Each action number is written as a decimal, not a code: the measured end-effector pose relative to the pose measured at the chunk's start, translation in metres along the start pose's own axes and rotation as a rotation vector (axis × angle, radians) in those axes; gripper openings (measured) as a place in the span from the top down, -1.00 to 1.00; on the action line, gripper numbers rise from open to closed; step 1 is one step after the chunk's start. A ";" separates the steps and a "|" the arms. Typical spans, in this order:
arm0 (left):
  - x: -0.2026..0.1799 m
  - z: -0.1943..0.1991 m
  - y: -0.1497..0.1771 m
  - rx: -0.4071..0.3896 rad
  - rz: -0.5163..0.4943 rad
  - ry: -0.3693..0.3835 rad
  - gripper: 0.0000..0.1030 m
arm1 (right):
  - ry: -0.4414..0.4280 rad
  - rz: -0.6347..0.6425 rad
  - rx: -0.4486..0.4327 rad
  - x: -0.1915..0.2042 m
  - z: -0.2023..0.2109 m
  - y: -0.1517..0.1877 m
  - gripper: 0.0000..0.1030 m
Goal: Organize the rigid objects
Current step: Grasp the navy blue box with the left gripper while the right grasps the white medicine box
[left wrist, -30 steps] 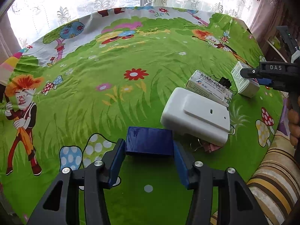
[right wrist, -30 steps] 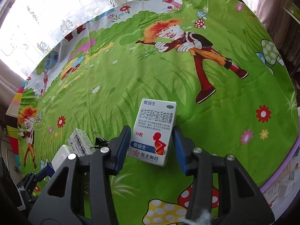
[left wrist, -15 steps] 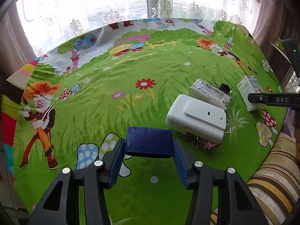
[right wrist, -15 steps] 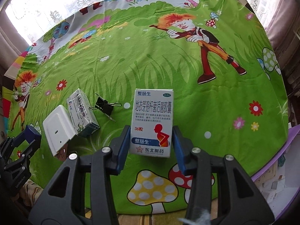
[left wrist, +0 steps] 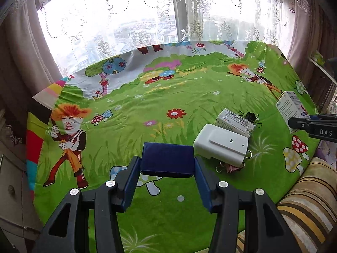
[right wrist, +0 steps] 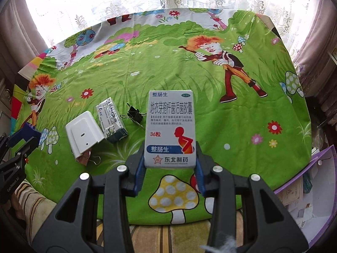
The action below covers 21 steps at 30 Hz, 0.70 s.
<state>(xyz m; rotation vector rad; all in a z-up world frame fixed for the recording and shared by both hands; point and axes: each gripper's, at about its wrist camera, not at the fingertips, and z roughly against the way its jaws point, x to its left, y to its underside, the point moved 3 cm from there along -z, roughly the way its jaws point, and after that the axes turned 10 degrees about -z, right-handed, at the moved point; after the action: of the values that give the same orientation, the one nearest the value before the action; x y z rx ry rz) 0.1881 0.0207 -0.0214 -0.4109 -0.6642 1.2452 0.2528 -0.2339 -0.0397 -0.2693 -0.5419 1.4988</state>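
On the worktop point(left wrist: 189, 97), covered with a bright green cartoon cloth, some things are waiting to be tidied. Going left to right, the left hand-held gripper point(left wrist: 167, 168) is squeezing a dark blue box point(left wrist: 167, 158) between its two pads. That box is lying crosswise, its long side running from 9 o'clock to 3 o'clock, and it is hanging above the cloth. Out at about 2 o'clock from it, a white plastic case point(left wrist: 221, 147) is lying flat. Just behind the case a small medicine carton point(left wrist: 233, 122) is touching it, and a black binder clip point(left wrist: 249, 117) is sitting just past that.

Further right, the right hand-held gripper point(right wrist: 170, 158) is holding a white pill box point(right wrist: 170, 126). Its jaws have just been closing, and the pads are pressing on the lower sides of the box. The box is standing up tall, pointing to 12 o'clock, and it is off the cloth. From this gripper the little pile is lying at about 10 o'clock.

The left hand looks nearer to the pile, so I think its blue box could go down beside the white case first.
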 end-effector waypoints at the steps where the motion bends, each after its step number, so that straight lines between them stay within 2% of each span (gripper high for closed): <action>1: -0.001 0.005 0.000 -0.010 0.004 -0.002 0.00 | -0.002 0.005 -0.011 0.001 0.007 0.003 0.14; 6: -0.014 0.037 -0.002 -0.067 0.009 0.005 0.00 | -0.018 0.026 -0.062 0.000 0.040 0.019 0.14; 9: -0.030 0.061 -0.004 -0.114 0.015 0.042 0.00 | -0.031 0.036 -0.096 -0.006 0.065 0.032 0.14; 14: -0.074 0.106 -0.006 -0.189 0.008 0.173 0.00 | -0.052 0.031 -0.147 -0.025 0.106 0.056 0.14; 18: -0.108 0.128 -0.009 -0.216 0.020 0.291 0.00 | -0.046 0.034 -0.183 -0.048 0.134 0.071 0.14; 21: -0.132 0.132 -0.013 -0.219 0.067 0.420 0.00 | -0.026 0.028 -0.205 -0.067 0.146 0.081 0.14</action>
<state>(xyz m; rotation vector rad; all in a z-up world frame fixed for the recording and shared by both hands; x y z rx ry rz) 0.0878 -0.1177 0.0540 -0.8560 -0.4283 1.1046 0.1107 -0.3175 0.0333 -0.4189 -0.7161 1.4769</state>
